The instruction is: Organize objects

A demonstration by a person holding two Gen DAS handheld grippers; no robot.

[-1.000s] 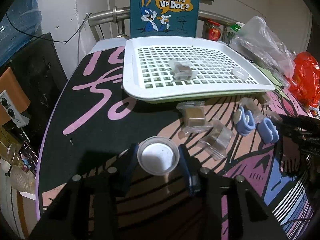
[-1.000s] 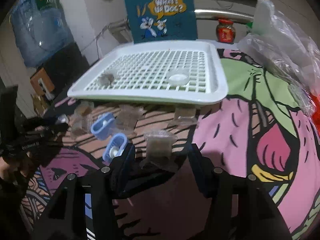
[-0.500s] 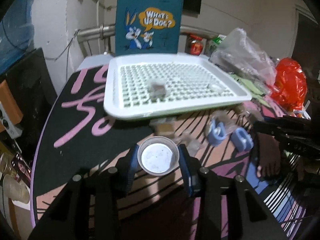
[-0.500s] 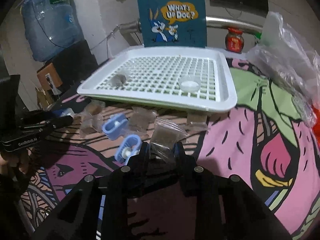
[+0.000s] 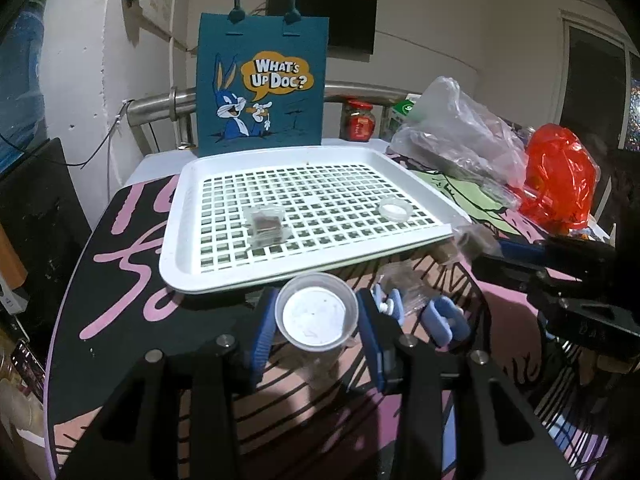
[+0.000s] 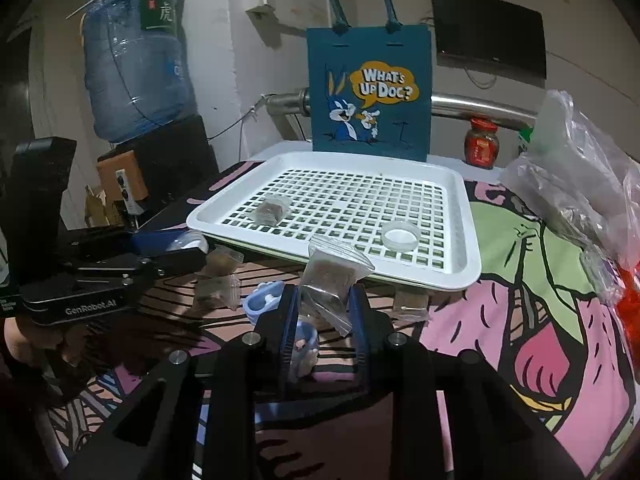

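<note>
My left gripper (image 5: 317,328) is shut on a small clear cup (image 5: 316,316) with a white lid, held above the table just in front of the white grid tray (image 5: 208,268). My right gripper (image 6: 325,316) is shut on a clear bag of brown contents (image 6: 330,274), lifted near the tray's front edge (image 6: 440,280). In the tray lie another small bag (image 5: 266,224) and a round lidded cup (image 5: 395,209). Two blue clips (image 5: 446,318) and more small bags (image 6: 218,294) lie on the table in front of the tray.
A blue cartoon tote bag (image 5: 260,84) stands behind the tray. Clear plastic bags (image 5: 460,136), a red bag (image 5: 558,180) and a red jar (image 6: 482,142) sit at the right. A water jug (image 6: 134,64) stands at the left.
My left gripper lifted the cup and carried it toward the tray. My right gripper shut on the bag and raised it off the table.
</note>
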